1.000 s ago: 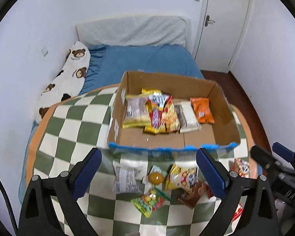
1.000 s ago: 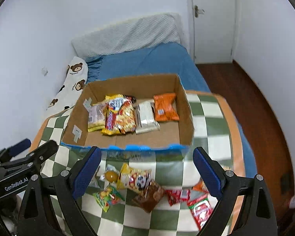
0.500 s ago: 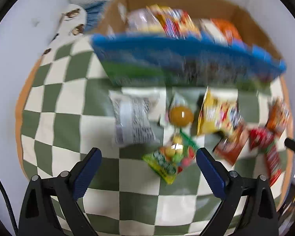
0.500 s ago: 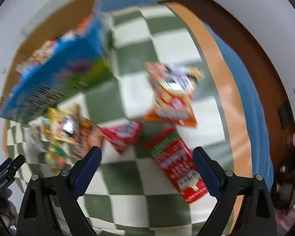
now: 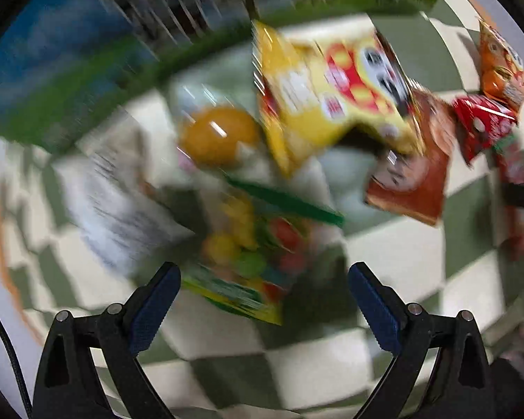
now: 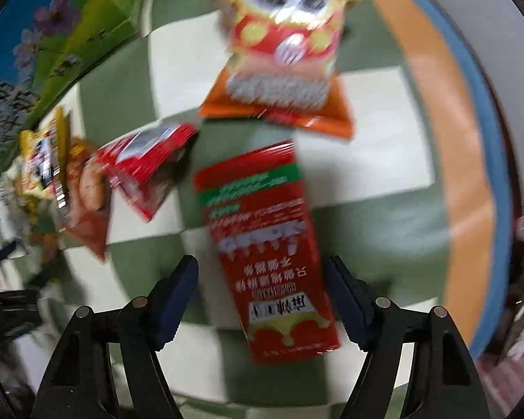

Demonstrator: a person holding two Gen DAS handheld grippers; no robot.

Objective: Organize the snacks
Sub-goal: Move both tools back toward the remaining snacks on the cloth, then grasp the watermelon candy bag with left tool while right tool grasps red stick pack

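My left gripper (image 5: 264, 296) is open, low over a green and yellow candy bag (image 5: 251, 255) that lies between its fingers. Beyond it lie a round orange sweet (image 5: 220, 136), a yellow panda snack bag (image 5: 332, 94), a brown packet (image 5: 415, 167) and a white packet (image 5: 118, 202). My right gripper (image 6: 262, 296) is open, its fingers on either side of a long red packet (image 6: 269, 244) lying on the checked cloth. An orange and red bag (image 6: 283, 56) and a small red packet (image 6: 146, 167) lie beyond. Both views are blurred.
The printed blue and green side of the cardboard box (image 5: 87, 52) stands just behind the snacks; it also shows in the right wrist view (image 6: 52, 52). The checked tablecloth (image 6: 384, 139) ends at an orange border (image 6: 447, 104) on the right. Small red and orange packets (image 5: 489, 118) lie right.
Both grippers have dropped fast from high above the box to just over the loose snacks. The left closed in on the candy bag, the right on the long red packet.
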